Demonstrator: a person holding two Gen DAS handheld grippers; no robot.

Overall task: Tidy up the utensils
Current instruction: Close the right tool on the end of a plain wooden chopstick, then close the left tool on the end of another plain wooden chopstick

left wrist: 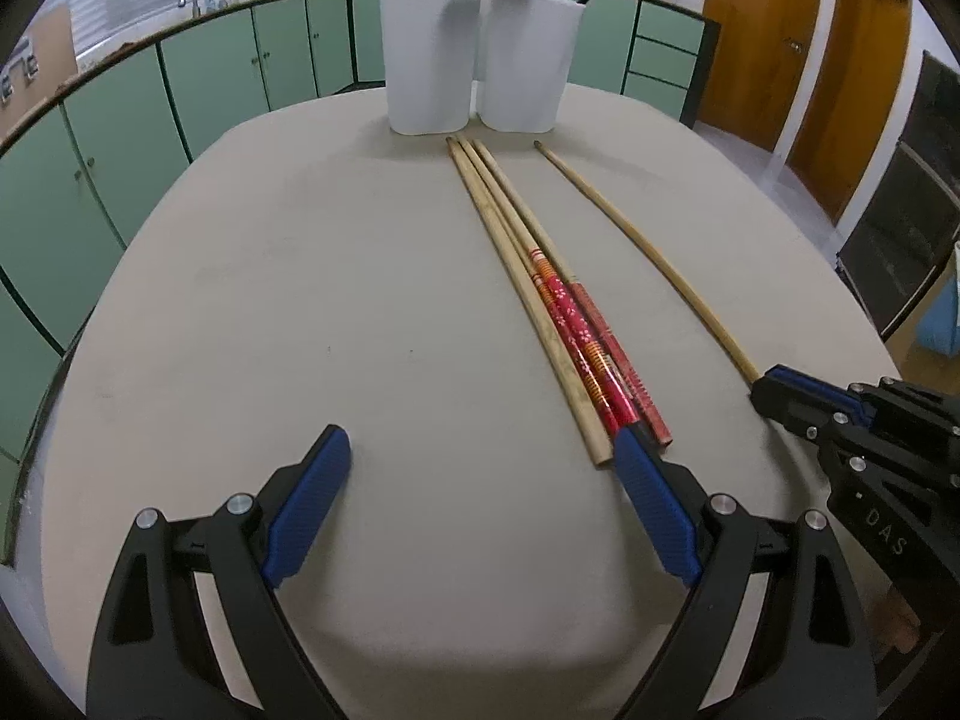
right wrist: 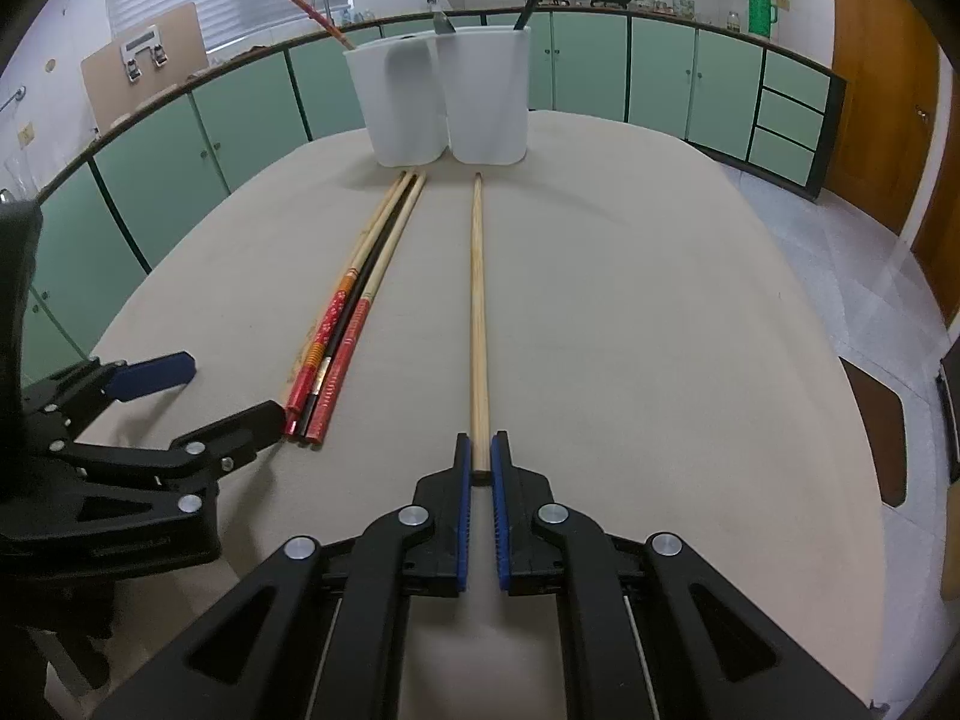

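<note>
One plain wooden chopstick [right wrist: 478, 312] lay on the counter [right wrist: 660, 330], long axis toward 12 o'clock, its near end pinched by the right gripper [right wrist: 478, 471]; the left gripper [left wrist: 480, 462], fingers wide, flanked the bundled chopsticks [left wrist: 540, 312].

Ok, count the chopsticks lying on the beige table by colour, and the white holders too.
Plain wooden chopsticks: 2, a bundled one and a lone one clamped in the right gripper
Red-patterned chopsticks: 2, floral and banded
White plastic holders: 2, left and right
Total: 6
A dark streak in the bundle may be shadow or a fifth chopstick.
</note>
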